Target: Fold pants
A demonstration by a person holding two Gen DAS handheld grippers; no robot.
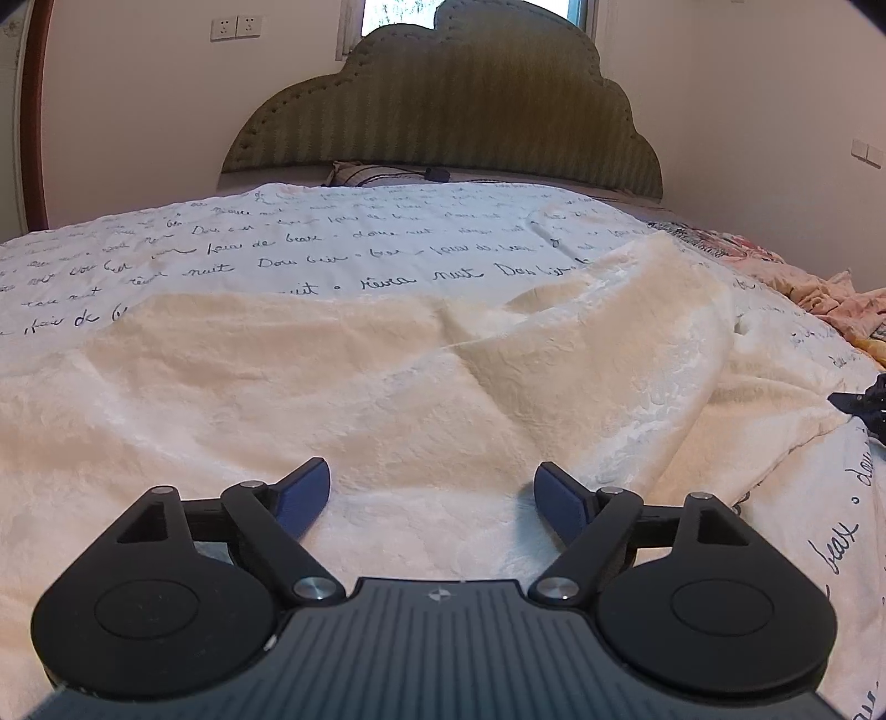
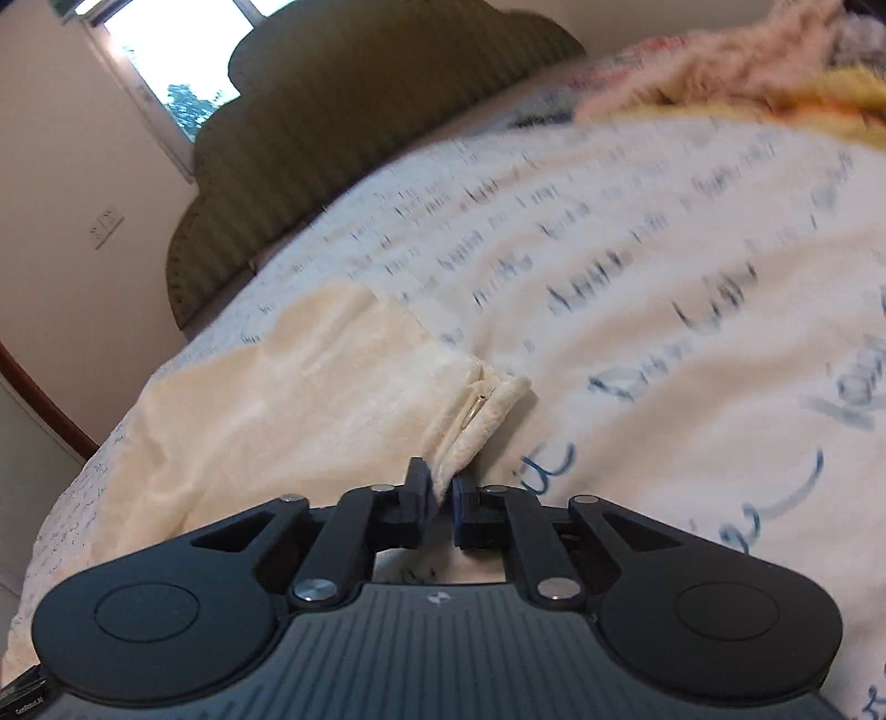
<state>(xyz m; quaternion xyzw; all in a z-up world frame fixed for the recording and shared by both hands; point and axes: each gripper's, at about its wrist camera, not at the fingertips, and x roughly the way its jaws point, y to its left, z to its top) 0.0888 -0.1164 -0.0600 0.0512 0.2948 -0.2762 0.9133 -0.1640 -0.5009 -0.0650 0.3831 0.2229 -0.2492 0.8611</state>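
Cream plush pants (image 1: pixel 387 387) lie spread over a white bedcover with dark handwriting print (image 1: pixel 277 243). In the left wrist view my left gripper (image 1: pixel 432 498) hovers low over the near part of the pants, jaws wide open with only flat fabric under the gap. In the right wrist view the pants (image 2: pixel 310 399) stretch away to the left, and my right gripper (image 2: pixel 441 490) is shut on their near edge, a thick folded hem with a small metal piece (image 2: pixel 479 410). The right gripper's tip (image 1: pixel 864 399) shows at the far right edge of the left view.
An olive padded headboard (image 1: pixel 443 111) stands at the far end of the bed. A striped pillow (image 1: pixel 365 174) lies below it. A heap of pink and yellow clothes (image 2: pixel 775 72) sits on the bed's right side. Walls with sockets (image 1: pixel 235 27) and a window (image 2: pixel 171 61) surround the bed.
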